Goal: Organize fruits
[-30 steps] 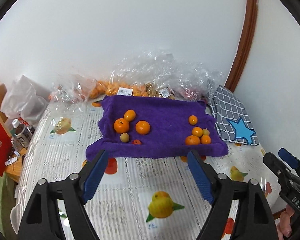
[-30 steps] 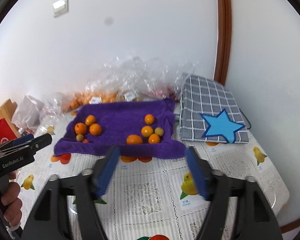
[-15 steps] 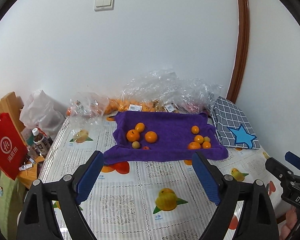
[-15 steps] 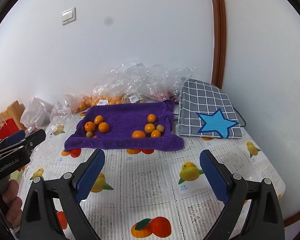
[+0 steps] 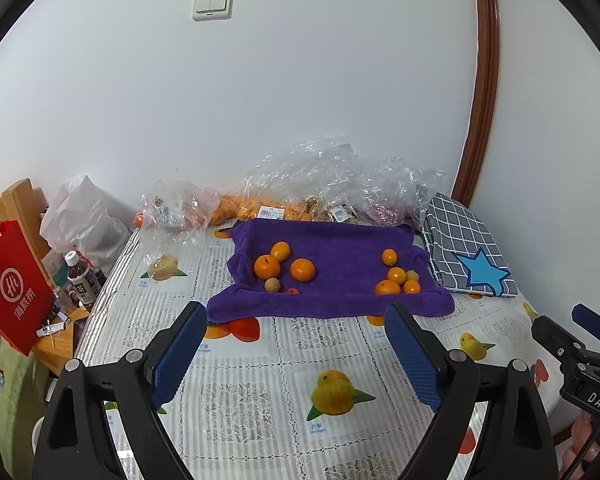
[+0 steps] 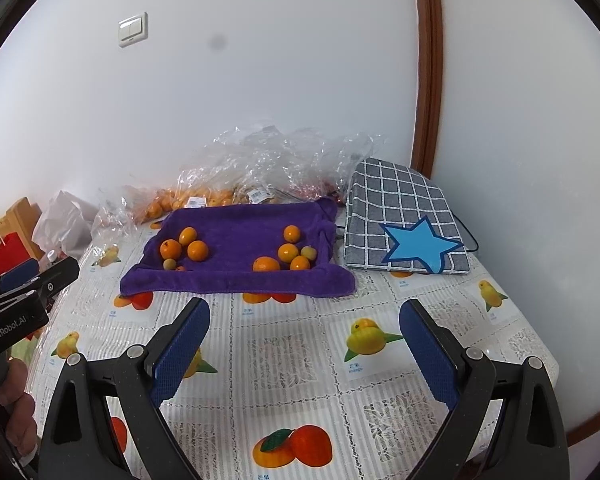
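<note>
A purple towel (image 5: 340, 280) (image 6: 240, 276) lies on the fruit-print tablecloth towards the wall. On its left part sit three oranges (image 5: 267, 267) (image 6: 170, 249) with a small brownish fruit (image 5: 272, 285) beside them. On its right part lies a second cluster of oranges (image 5: 397, 275) (image 6: 288, 253) with one pale small fruit (image 6: 309, 253). My left gripper (image 5: 296, 320) hangs open over the cloth, short of the towel's near edge, with nothing between its fingers. My right gripper (image 6: 305, 312) is also open and empty, in front of the towel.
Clear plastic bags of oranges (image 5: 260, 208) (image 6: 204, 196) pile up against the wall behind the towel. A chequered cloth with a blue star (image 5: 472, 256) (image 6: 404, 232) lies to the right. A red bag (image 5: 12, 284) and a bottle (image 5: 80, 276) stand off the table's left edge.
Both grippers have drawn back from the towel and risen slightly, so more tablecloth shows in front. The jaws of both stand wider than a second ago.
</note>
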A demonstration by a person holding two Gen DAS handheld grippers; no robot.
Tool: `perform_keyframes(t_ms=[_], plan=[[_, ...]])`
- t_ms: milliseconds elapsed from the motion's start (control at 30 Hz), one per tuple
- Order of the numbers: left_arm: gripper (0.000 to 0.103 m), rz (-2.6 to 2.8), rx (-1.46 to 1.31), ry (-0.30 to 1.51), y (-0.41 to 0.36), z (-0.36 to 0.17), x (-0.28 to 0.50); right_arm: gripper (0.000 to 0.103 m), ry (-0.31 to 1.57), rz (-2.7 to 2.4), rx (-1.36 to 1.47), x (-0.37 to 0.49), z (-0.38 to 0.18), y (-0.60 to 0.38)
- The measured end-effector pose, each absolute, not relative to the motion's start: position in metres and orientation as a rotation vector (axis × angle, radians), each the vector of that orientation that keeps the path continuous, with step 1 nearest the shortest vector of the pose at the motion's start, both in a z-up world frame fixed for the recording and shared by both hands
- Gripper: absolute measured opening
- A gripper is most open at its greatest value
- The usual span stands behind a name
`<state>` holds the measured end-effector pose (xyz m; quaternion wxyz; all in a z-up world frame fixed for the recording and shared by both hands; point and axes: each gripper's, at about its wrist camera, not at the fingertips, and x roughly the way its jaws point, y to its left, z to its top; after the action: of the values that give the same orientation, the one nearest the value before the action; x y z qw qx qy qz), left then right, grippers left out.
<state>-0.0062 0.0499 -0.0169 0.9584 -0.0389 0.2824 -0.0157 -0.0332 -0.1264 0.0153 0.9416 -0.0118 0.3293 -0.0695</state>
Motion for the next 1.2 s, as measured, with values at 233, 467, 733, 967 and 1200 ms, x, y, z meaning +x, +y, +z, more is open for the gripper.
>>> perform_keyframes(t_ms=[233, 467, 733, 967, 1200], plan=[[0.090, -0.028, -0.086, 0.568, 0.0526, -0.0158, -0.0082, 0.095, 0.678, -0.145, -0.023, -0.0335, 0.0133, -0.1248], [0.091, -0.027, -0.083, 0.565, 0.0512, -0.0153, -0.0088, 0.095, 0.676, -0.142, -0.022, -0.0333, 0.0133, -0.1255], [0.092, -0.029, -0.084, 0.564, 0.0508, -0.0152, -0.0087, 0.095, 0.675, -0.146, -0.021, -0.0348, 0.0144, -0.1246], [0.092, -0.026, -0.082, 0.561, 0.0488, -0.0141, -0.0096, 0.095, 0.674, -0.146, -0.020, -0.0352, 0.0144, -0.1251], [0.092, -0.027, -0.082, 0.559, 0.0480, -0.0126, -0.0091, 0.095, 0.677, -0.148, -0.019, -0.0357, 0.0148, -0.1241]])
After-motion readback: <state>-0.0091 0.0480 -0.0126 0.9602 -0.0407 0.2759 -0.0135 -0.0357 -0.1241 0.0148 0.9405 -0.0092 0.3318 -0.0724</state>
